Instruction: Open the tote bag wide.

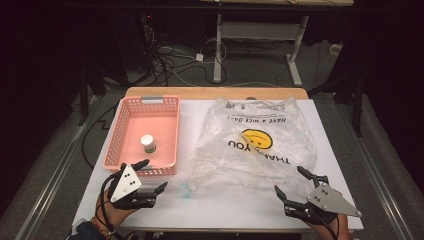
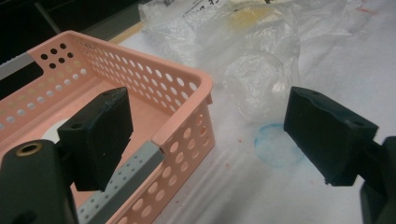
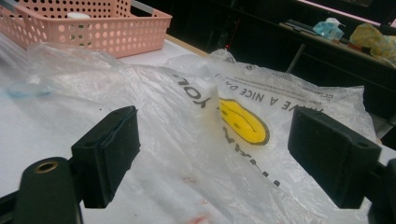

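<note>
Both tools, left [image 1: 148, 176] and right [image 1: 291, 182], are wide open and empty; bag [image 1: 257, 137] and basket [image 1: 122, 132] look untouched, so nothing seems started

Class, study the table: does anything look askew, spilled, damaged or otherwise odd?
The plastic bag lies crumpled, its smiley print upside down from the high view. A faint blue ring mark stains the table cover near the pink basket. The small jar inside stands upright.
</note>
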`<move>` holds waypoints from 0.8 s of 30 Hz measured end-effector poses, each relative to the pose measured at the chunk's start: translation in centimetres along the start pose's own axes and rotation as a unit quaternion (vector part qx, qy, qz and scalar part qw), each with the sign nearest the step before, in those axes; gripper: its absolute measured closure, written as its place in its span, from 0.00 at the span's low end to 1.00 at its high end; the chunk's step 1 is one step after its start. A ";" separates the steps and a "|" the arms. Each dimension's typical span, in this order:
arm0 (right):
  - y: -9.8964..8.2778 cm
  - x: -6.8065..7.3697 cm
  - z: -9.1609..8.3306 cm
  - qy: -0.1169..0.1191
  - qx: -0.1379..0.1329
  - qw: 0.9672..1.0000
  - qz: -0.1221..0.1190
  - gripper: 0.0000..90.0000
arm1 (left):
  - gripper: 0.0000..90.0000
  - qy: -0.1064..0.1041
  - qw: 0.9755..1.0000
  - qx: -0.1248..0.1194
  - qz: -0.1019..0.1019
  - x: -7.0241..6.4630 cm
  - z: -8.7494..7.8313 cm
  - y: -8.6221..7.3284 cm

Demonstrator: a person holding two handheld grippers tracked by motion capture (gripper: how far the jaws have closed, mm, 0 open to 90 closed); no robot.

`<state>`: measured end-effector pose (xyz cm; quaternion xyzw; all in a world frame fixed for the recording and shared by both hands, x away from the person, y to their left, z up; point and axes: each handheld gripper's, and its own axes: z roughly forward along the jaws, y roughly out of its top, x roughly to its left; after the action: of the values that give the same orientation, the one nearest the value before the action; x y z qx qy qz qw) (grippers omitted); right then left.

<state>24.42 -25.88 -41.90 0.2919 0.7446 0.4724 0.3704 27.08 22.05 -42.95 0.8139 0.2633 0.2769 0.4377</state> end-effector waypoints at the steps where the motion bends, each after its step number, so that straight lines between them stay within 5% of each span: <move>1: 0.0 0.0 -0.1 0.001 0.001 1.000 0.000 0.21 | 0.17 -0.003 1.000 0.001 0.002 0.0 0.1 0.0; 17: -0.1 0.0 -0.2 -0.005 0.019 1.000 -0.010 0.23 | 0.17 -0.017 1.000 0.004 0.014 -0.5 0.4 0.3; 24: 0.4 0.2 0.7 0.021 0.039 0.999 -0.023 0.29 | 0.17 -0.019 1.000 0.010 0.015 -0.6 0.5 0.3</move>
<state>24.91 -25.23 -41.82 0.2792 0.7764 0.4405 0.3537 27.07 21.27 -43.04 0.8274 0.2451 0.2654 0.4300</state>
